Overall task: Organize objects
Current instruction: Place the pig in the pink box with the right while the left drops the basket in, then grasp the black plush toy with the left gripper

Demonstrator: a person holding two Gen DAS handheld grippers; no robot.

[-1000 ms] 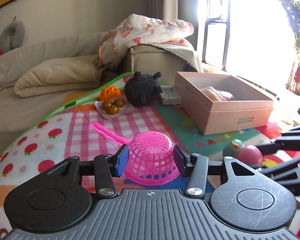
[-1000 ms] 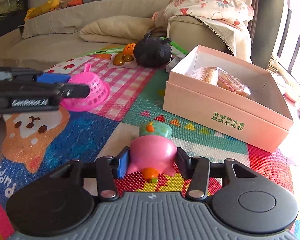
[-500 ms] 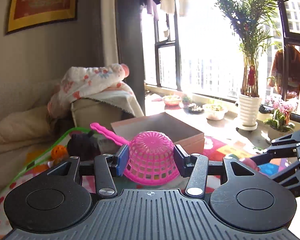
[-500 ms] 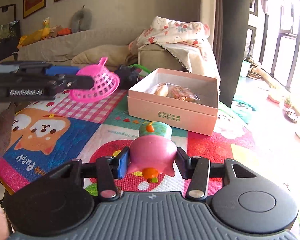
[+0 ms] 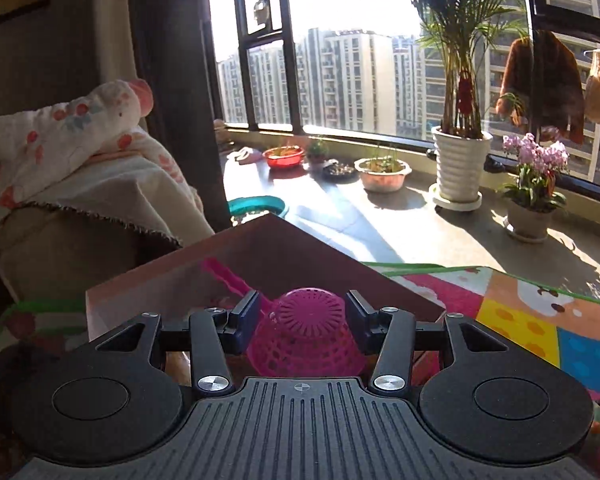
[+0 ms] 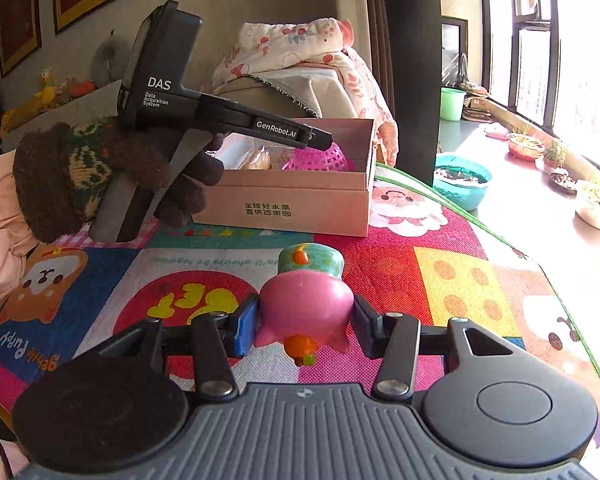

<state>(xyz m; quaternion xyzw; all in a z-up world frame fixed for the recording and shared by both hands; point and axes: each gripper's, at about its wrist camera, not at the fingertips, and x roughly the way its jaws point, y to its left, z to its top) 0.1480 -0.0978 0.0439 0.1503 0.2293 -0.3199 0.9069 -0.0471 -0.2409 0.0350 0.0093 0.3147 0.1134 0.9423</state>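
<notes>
Two toys are being carried to the pink cardboard box (image 6: pixel 300 196): left gripper (image 5: pixel 300 316) is clamping a pink mesh basket (image 5: pixel 306 332) over its opening, right gripper (image 6: pixel 305 322) is pinching a pink pig toy (image 6: pixel 306 304) short of it; neither is dropped yet.

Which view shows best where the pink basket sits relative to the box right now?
The right wrist view: from the side, the pink basket sits in the left claw just above the cardboard box rim. The left wrist view shows the basket close up, covering much of the box interior.
</notes>
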